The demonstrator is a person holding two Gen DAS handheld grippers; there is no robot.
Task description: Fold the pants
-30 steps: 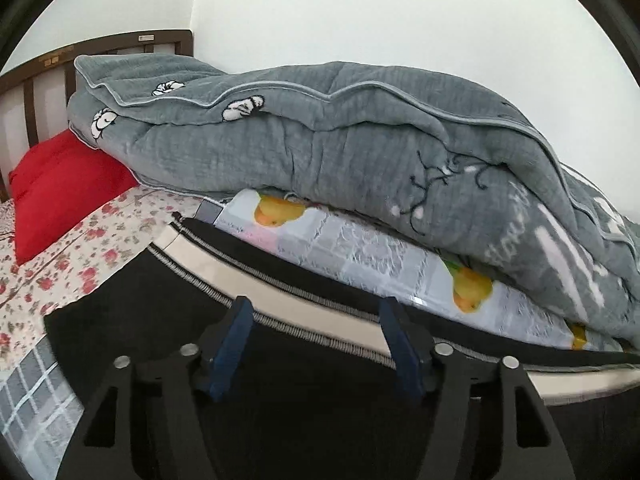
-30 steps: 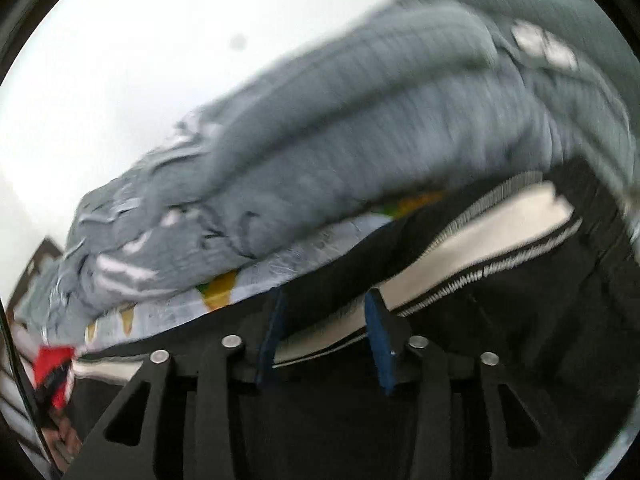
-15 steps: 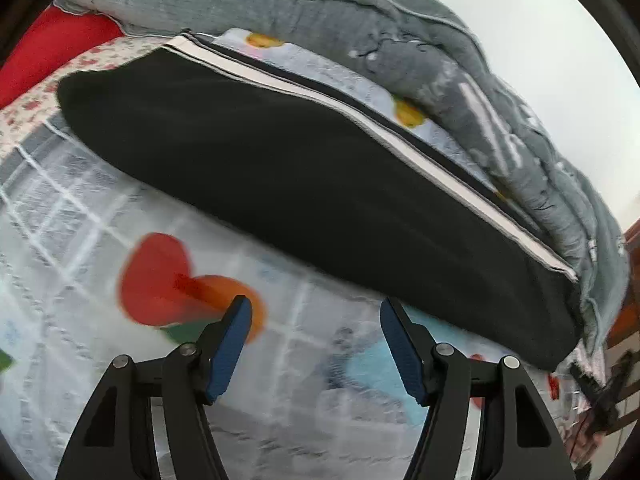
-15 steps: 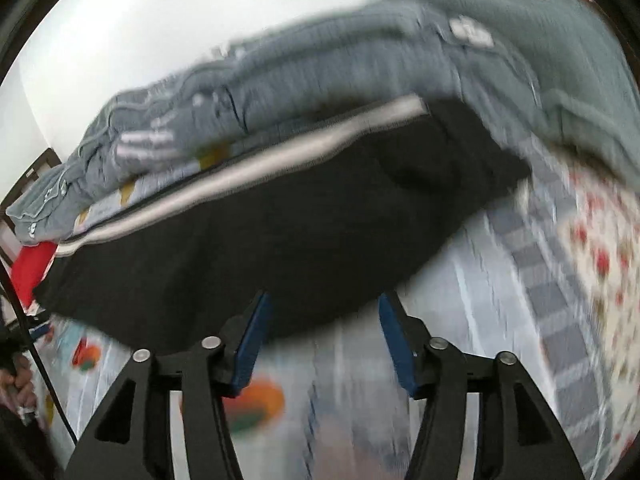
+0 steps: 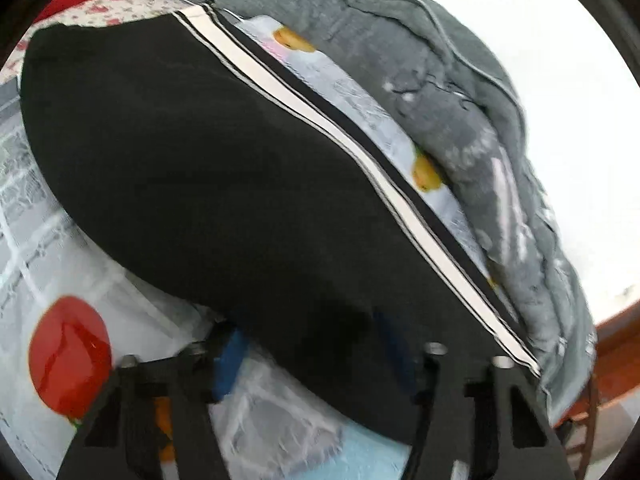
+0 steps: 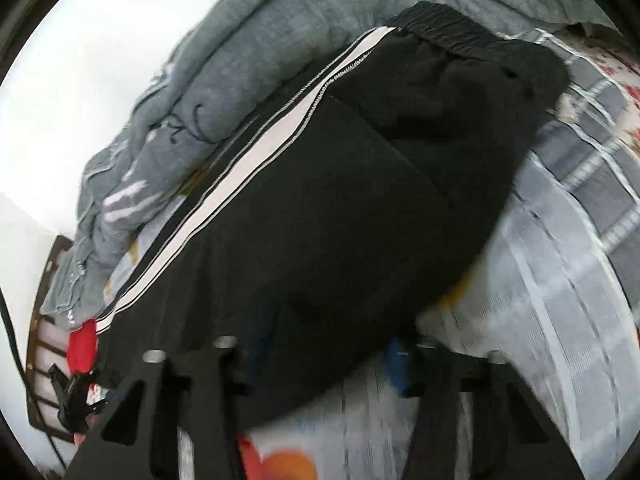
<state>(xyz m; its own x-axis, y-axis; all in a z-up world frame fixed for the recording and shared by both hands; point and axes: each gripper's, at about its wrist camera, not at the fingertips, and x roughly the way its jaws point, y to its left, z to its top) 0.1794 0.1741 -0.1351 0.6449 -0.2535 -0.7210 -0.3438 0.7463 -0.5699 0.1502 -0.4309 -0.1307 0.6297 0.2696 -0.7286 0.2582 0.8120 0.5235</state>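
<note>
Left wrist view, left to right: a bedsheet printed with a grid and a red fruit; black pants lying flat on it, folded lengthwise, their long axis running from upper left to lower right; a white side stripe along the far edge; then a heaped grey quilt against a white wall. The left gripper straddles the near folded edge of the pants, one blue pad on the sheet side and the other over the black cloth; its jaws are closing with the fabric edge between them, though blur leaves it uncertain whether the pads already press on it. Right wrist view, left to right: the quilt, the stripe rising toward the upper right, the pants with the gathered waistband at the upper right end, then the sheet. The right gripper likewise spans the near edge, jaws closing around the cloth, contact not clearly visible.
</note>
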